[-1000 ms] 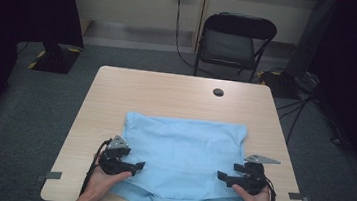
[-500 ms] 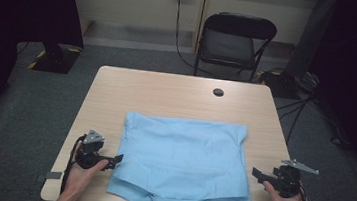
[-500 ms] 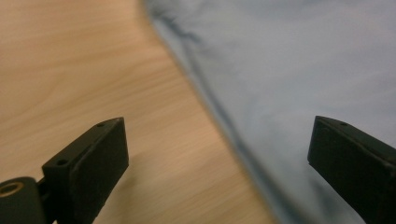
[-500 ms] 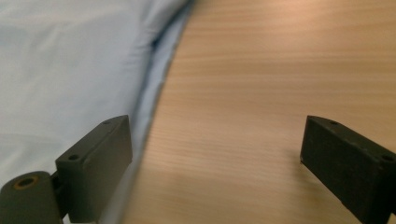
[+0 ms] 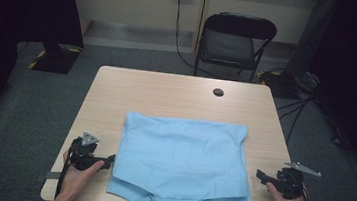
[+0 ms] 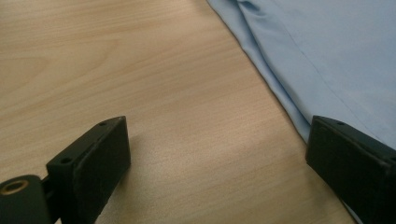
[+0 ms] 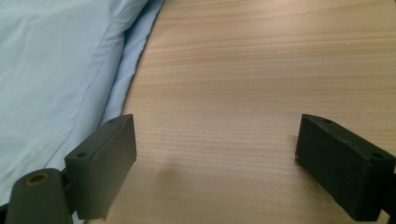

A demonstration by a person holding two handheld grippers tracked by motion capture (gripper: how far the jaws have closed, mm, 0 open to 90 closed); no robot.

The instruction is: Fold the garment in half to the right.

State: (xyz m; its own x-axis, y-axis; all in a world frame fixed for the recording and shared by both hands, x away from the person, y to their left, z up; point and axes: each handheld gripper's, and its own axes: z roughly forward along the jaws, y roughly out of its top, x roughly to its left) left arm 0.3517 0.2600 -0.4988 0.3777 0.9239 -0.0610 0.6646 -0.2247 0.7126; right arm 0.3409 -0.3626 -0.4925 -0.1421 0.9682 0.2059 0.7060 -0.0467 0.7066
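From above, the folded blue cloth (image 5: 182, 164) lies across the near half of the surface (image 5: 176, 98), its long side along the near edge, between the left tool (image 5: 104, 162) and the right tool (image 5: 262, 175). In the left gripper view, open jaws bracket bare wood beside the cloth's edge. The right gripper view mirrors it: jaws apart, empty; the left tool looks nearer.

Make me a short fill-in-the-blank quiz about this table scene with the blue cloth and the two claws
1. The cloth lying on the table is light ____ in colour.
2. Both the left claw and the right claw have their jaws ____.
3. Between the jaws of each claw there is only bare ____.
4. Behind the table stands a black folding ____.

Missing words: blue; open; table; chair
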